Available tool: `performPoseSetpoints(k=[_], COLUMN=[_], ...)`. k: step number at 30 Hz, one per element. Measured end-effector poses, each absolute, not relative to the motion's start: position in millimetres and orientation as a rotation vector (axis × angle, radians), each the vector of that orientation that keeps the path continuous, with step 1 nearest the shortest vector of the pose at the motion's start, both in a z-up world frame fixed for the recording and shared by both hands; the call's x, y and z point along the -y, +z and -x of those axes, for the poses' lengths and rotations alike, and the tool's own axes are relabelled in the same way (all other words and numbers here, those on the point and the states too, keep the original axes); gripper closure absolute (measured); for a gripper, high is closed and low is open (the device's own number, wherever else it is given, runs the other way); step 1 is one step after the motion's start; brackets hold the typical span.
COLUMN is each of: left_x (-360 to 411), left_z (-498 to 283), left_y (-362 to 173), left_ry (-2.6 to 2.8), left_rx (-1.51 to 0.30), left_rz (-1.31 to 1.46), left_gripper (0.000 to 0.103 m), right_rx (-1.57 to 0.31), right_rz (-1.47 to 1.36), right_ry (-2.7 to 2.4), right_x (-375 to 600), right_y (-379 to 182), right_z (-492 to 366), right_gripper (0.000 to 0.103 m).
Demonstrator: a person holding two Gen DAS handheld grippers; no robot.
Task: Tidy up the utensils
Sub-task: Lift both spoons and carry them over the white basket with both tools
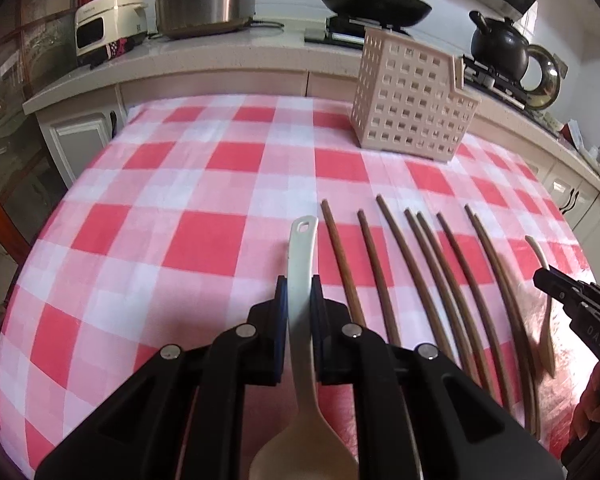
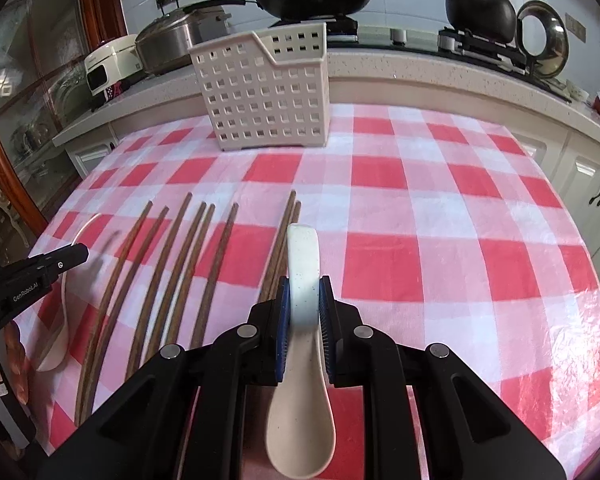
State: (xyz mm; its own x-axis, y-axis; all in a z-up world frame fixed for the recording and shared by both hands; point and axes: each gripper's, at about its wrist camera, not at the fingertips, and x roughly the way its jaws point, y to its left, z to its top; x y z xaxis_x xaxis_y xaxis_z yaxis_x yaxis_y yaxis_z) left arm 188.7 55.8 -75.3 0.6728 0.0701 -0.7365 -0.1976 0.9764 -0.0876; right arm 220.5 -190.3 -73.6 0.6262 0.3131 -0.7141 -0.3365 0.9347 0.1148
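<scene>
Item one: our left gripper (image 1: 299, 292), jaws clamped on the handle of a white spoon (image 1: 300, 256), bowl end toward the camera.

Item two: our right gripper (image 2: 304, 300), jaws clamped on the handle of a speckled spoon (image 2: 303, 264), likewise bowl end near.

Item three: eight brown chopsticks (image 1: 384, 248), lying side by side on the checked tablecloth (image 1: 204, 240) between the two spoons; none gripped.

Item four: perforated caddy (image 2: 266, 92), standing upright at the far side of the cloth, well apart from the utensils. From here we see nothing inside it.

Progress, as we judge it: both spoons secured but not yet delivered; all chopsticks remain to be gathered. The sorting appears barely begun.
</scene>
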Motion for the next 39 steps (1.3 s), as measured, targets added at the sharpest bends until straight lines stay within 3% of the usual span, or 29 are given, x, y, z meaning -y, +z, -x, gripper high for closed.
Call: performPoseSetpoints(k=[16,22,39], left_x=[-51.7,-50.0,-23.4], left_z=[-224.4,-258.2,-333.6], left_y=[-11.3,21.1,109.9], left_ry=[0.127,0.093,0.025], left_rx=[-0.671,-0.631,-0.516], left_rz=[0.118,0.113,0.04], left_gripper=[0.093,0.099,0.099], right_rx=[-0.661,-0.632,-0.536], right_rz=[0.029,-0.004,-0.045], right_ry=[0.441,0.484,0.515], right_x=[169.5,163.9,151.8], right_y=[-14.9,11.4,70.1], right_z=[-262.4,-298.8,-390.1], right_gripper=[0.087,0.087,0.087])
